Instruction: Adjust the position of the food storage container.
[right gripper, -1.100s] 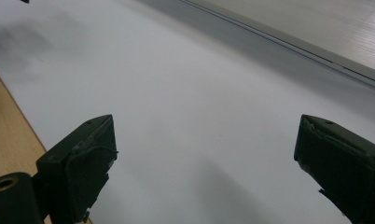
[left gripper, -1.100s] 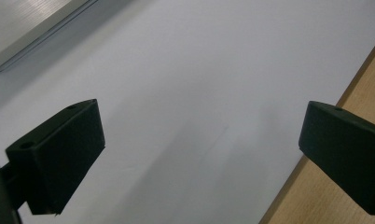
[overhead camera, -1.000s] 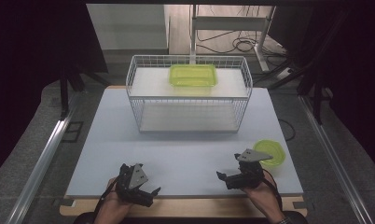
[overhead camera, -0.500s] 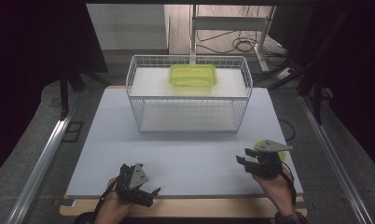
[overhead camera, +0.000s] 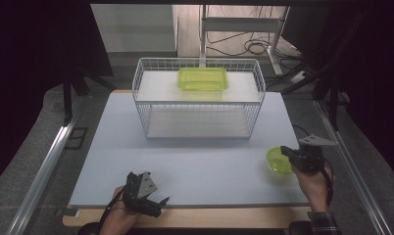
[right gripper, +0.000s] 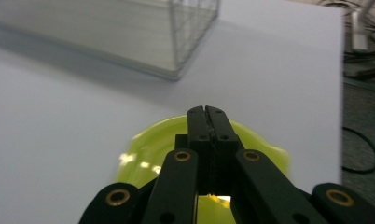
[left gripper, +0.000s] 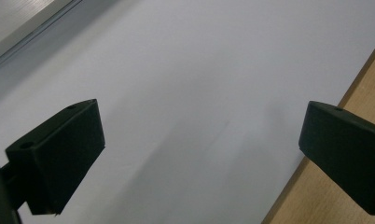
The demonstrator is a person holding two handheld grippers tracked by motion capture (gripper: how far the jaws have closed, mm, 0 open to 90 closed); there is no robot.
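A small yellow-green bowl (overhead camera: 277, 161) sits on the white table near its right front corner. My right gripper (overhead camera: 286, 152) hovers at the bowl's right side, held by a hand. In the right gripper view the bowl (right gripper: 148, 151) lies just under the gripper (right gripper: 207, 111), whose jaws are pressed together with nothing visible between them. My left gripper (overhead camera: 158, 205) rests low at the table's front edge, left of centre. Its jaws stand wide apart over bare white tabletop (left gripper: 185, 93), and the left gripper (left gripper: 202, 154) holds nothing.
A white wire basket (overhead camera: 146, 105) stands at the back middle of the table, with a yellow-green rectangular tray (overhead camera: 203, 78) on its upper level. One basket corner (right gripper: 190, 32) shows in the right gripper view. Cables and a stand lie beyond the table.
My right gripper has swung from left of the bowl, near the front edge, to the bowl's right side. The bowl and my left gripper have stayed in place.
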